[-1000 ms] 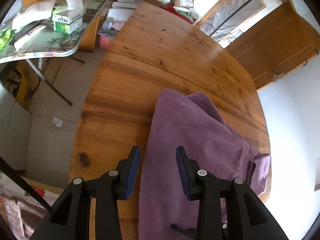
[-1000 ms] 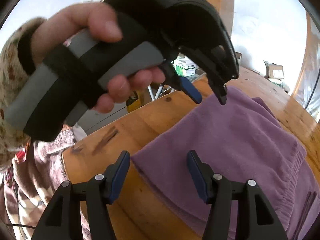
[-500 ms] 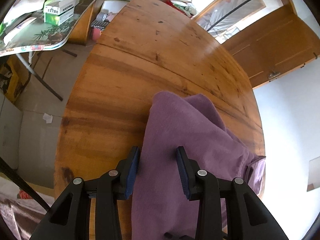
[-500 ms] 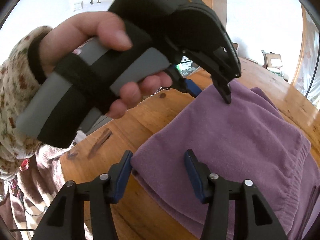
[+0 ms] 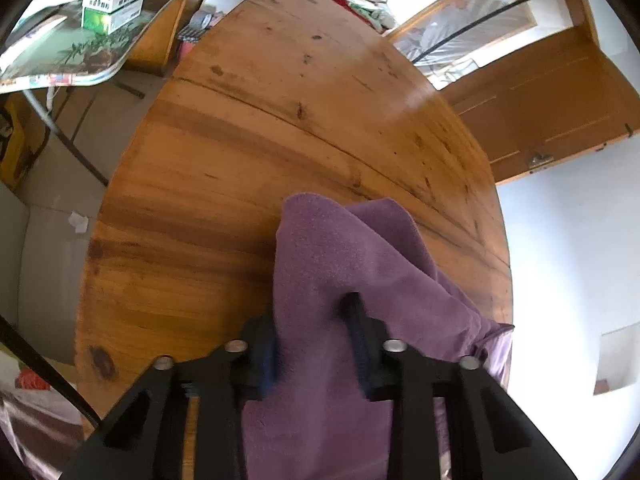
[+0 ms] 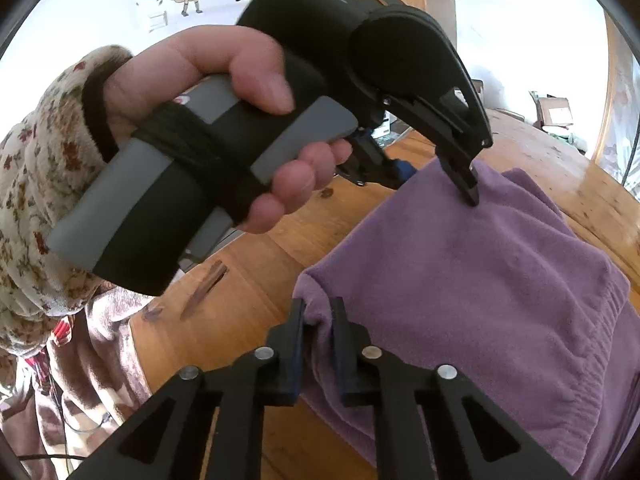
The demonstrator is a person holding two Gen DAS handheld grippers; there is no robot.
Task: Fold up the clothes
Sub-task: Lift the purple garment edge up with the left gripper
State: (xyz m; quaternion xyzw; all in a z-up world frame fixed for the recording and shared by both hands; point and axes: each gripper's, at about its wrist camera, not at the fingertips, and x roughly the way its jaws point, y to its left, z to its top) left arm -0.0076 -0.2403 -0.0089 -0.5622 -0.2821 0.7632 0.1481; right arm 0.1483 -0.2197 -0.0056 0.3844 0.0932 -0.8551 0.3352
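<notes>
Purple garment (image 6: 500, 280) on the worktop (image 5: 248, 184), extending toward one o'clock from both tools. Right tool (image 6: 318, 344) has just clamped its near corner; left tool (image 5: 312, 344), closing, pinches the adjacent edge.

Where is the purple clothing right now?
The purple garment lies on the round wooden table, near its edge, with both grippers pinching its near corners.

Bright daylight, strong fisheye bending.
White walls are overexposed; glare lies on the wooden table (image 5: 304, 128). Black corners frame both views; the left gripper (image 5: 312, 340) looks blurred.
</notes>
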